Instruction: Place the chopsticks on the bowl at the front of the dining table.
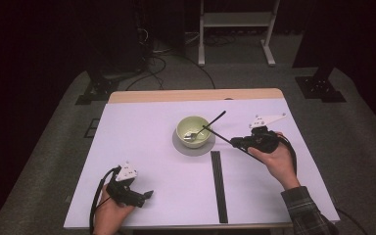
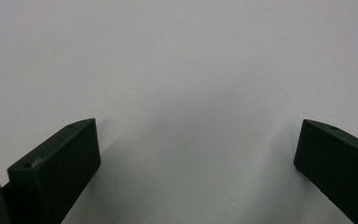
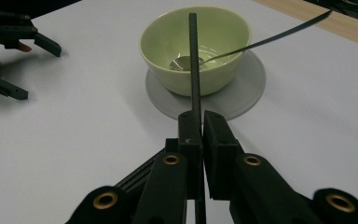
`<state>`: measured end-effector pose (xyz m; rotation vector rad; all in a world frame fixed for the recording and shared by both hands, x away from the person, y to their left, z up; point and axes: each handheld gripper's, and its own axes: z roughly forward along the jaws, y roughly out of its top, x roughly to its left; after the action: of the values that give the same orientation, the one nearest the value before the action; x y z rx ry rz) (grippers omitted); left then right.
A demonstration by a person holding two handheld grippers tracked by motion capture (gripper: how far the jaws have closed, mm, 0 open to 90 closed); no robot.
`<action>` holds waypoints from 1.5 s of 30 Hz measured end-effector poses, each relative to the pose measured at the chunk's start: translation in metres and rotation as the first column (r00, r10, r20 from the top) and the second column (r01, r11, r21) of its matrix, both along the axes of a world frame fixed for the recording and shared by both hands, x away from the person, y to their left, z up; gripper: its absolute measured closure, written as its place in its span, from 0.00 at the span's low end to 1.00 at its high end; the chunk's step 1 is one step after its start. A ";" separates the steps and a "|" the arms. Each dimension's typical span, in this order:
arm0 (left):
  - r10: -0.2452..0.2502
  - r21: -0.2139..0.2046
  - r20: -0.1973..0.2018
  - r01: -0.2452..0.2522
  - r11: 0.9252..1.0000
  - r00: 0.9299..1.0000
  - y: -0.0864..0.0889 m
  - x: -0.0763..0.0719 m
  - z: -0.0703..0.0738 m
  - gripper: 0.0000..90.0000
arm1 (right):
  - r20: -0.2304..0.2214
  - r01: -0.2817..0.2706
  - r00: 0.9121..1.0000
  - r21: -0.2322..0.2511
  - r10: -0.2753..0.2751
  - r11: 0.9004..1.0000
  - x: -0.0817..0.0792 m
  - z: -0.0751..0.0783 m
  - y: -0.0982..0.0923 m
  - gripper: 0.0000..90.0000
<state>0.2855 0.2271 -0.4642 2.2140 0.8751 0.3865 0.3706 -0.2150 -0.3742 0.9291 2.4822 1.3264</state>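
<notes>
The right gripper (image 3: 196,135) pinches a black chopstick (image 3: 194,60) aimed over the green bowl (image 3: 191,74); tipping it risks knocking the spoon (image 3: 242,46). The left gripper's (image 2: 196,154) jaws stand wide, empty.

1. The right gripper (image 3: 196,126) has matte black block-shaped jaws carried on black link arms, with brass-coloured rings at the pivots.
2. On top of it sits a pale grey three-cornered plate (image 1: 268,119) with small dark dots.
3. A black cable (image 1: 291,152) loops from its body.
4. The right forearm wears a dark plaid sleeve (image 1: 307,210).
5. The left gripper (image 2: 198,154) has thick black wedge-shaped jaws, each with a small hole near the tip.
6. It carries a white-grey plate (image 1: 127,172) and a black cable (image 1: 98,192) of its own.
</notes>
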 end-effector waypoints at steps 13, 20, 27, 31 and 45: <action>-0.001 0.001 0.001 0.001 1.000 1.000 0.000 0.000 0.000 0.00 | -0.006 -0.013 1.000 0.000 0.013 1.000 0.014 0.002 0.018 0.95; -0.002 0.002 0.001 0.002 1.000 1.000 0.000 0.000 0.000 0.00 | -0.003 -0.019 1.000 -0.006 0.019 1.000 0.020 0.005 0.029 0.95; -0.002 0.001 0.001 0.002 1.000 1.000 0.000 0.000 0.000 0.00 | 0.004 -0.023 1.000 0.000 0.023 1.000 0.025 0.008 0.040 0.95; -0.003 0.003 0.002 0.003 1.000 1.000 0.000 0.000 0.000 0.00 | 0.004 -0.031 1.000 0.000 0.031 1.000 0.028 0.009 0.048 0.95; -0.001 0.000 0.002 0.001 1.000 1.000 0.000 0.000 0.000 0.00 | -0.002 -0.040 0.999 0.005 0.040 0.999 0.041 0.009 0.070 0.95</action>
<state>0.2854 0.2270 -0.4644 2.2135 0.8731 0.3881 0.4117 -0.1446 -0.3655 0.8866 2.5126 1.3450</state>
